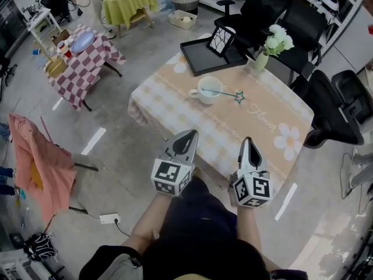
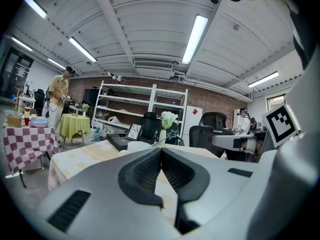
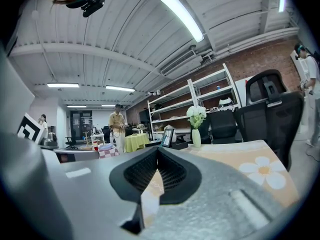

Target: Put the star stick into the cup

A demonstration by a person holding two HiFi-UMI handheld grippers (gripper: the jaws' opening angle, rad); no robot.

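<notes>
Leaning over the right rim of the cup [image 1: 205,90], the star stick [image 1: 224,92] lies with its star outside. The left gripper [image 1: 191,134] and right gripper [image 1: 248,142] hover near the table [image 1: 169,107] edge, jaws closed, empty. Risk: jolting the table may tip the overhanging stick out.

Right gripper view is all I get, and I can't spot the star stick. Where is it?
Observer: Head view shows the star stick leaning in the white cup, star end out over the rim.
Operator: Is the left gripper holding anything?
Observer: No, its fingers are together, nothing between them.
Operator: How close is it to the cup?
Observer: Apart from it, over the table's near edge.
</notes>
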